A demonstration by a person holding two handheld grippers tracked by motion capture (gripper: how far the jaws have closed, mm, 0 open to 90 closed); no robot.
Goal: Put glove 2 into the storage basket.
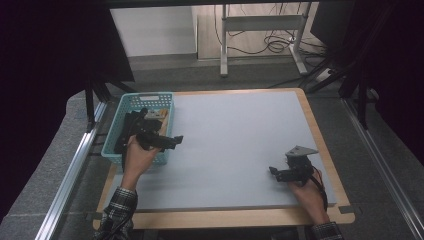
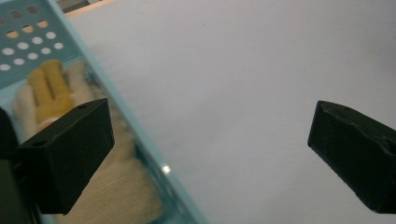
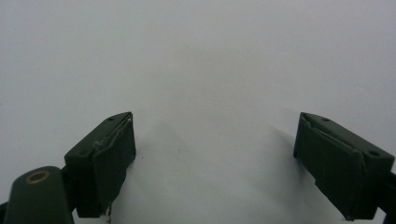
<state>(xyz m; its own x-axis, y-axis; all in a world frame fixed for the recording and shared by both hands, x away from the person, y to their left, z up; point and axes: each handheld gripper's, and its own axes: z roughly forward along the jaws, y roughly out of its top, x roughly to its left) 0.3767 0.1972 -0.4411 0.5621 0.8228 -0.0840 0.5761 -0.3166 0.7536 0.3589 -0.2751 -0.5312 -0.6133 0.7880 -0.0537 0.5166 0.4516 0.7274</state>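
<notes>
The left gripper (image 2: 210, 154), jaws wide and empty, should swing over the basket (image 2: 154, 154) wall onto the glove (image 2: 116, 186) (the right gripper (image 3: 215, 163) idles, gaping, holding nothing).

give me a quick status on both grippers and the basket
Left gripper open, empty, over basket edge. Right gripper open, empty, over bare mat. Glove lies in basket. Nothing in the way.

- The right tongs (image 3: 215, 163) rise from the bottom edge, their 2 dark jaws standing wide apart with nothing between them.
- The pale grey counter (image 3: 210, 60) lies bare beneath and ahead of them.
- Each jaw casts a soft shadow on it.
</notes>
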